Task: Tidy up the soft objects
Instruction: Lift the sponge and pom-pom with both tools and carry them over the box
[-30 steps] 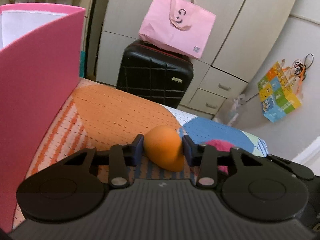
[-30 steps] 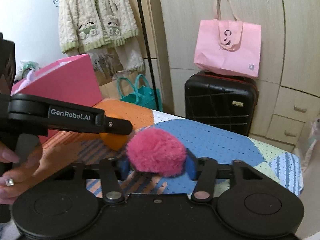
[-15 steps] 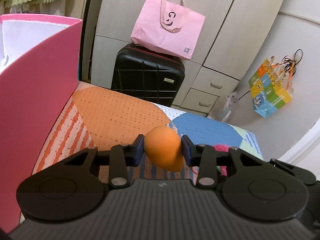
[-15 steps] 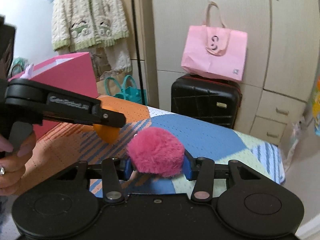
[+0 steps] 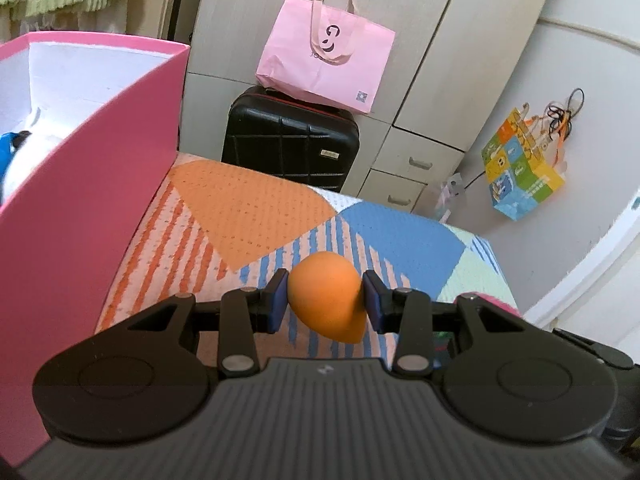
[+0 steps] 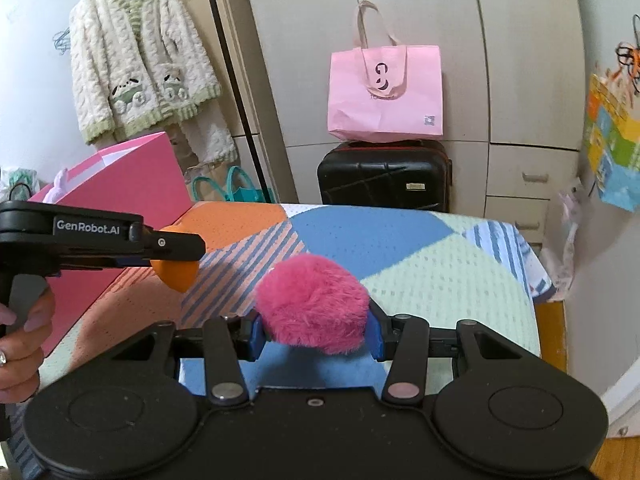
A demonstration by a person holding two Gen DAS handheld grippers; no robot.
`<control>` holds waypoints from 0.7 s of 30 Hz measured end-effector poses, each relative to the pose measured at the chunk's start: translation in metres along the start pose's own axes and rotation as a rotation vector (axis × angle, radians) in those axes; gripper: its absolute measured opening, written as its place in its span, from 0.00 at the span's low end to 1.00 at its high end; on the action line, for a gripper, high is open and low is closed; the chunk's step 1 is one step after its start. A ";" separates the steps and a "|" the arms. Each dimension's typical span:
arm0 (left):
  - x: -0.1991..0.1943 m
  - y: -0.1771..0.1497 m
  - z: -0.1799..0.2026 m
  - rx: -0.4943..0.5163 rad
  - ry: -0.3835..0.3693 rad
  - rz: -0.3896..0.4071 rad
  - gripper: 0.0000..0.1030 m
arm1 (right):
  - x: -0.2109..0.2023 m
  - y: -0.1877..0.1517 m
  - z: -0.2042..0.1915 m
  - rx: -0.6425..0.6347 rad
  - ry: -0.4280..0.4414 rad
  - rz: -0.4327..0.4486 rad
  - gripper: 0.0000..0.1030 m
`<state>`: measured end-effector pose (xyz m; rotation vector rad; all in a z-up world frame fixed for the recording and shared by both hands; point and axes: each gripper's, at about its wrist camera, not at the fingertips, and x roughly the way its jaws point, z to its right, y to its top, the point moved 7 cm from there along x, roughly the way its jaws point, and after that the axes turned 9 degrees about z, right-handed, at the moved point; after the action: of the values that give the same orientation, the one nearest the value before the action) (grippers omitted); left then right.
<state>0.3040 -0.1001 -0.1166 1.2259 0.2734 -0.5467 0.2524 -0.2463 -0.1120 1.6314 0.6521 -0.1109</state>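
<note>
My left gripper (image 5: 325,301) is shut on an orange egg-shaped sponge (image 5: 325,295) and holds it above the patterned bed cover. The sponge also shows in the right wrist view (image 6: 176,272), under the left gripper's arm (image 6: 100,236). My right gripper (image 6: 314,330) is shut on a fluffy pink pom-pom (image 6: 312,304), held above the cover. A tall pink box (image 5: 80,184) with a white inside stands at the left, close to the left gripper; it also shows in the right wrist view (image 6: 132,184). Soft white and blue items (image 5: 16,152) lie inside it.
The bed cover (image 5: 248,200) has orange, blue and pale green patches. Beyond the bed stand a black suitcase (image 5: 288,144) with a pink tote bag (image 5: 324,56) on top, and wardrobe doors with drawers. A colourful bag (image 5: 524,172) hangs on the right wall.
Both grippers have risen, each keeping its hold. The left gripper now looks over the pink box's rim, so the box's white inside shows.
</note>
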 end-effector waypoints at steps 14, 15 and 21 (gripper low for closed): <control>-0.056 -0.029 0.000 0.104 -0.088 -0.047 0.37 | -0.059 -0.029 -0.034 -0.009 -0.043 0.015 0.51; -0.061 -0.030 -0.001 0.099 -0.101 -0.053 0.37 | -0.064 -0.031 -0.037 -0.019 -0.048 0.007 0.51; -0.097 -0.034 -0.009 0.119 -0.126 -0.026 0.37 | -0.090 -0.043 -0.055 -0.034 -0.024 -0.003 0.51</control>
<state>0.2051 -0.0752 -0.1007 1.2986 0.1514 -0.6679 0.1413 -0.2244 -0.1007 1.5944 0.6347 -0.1210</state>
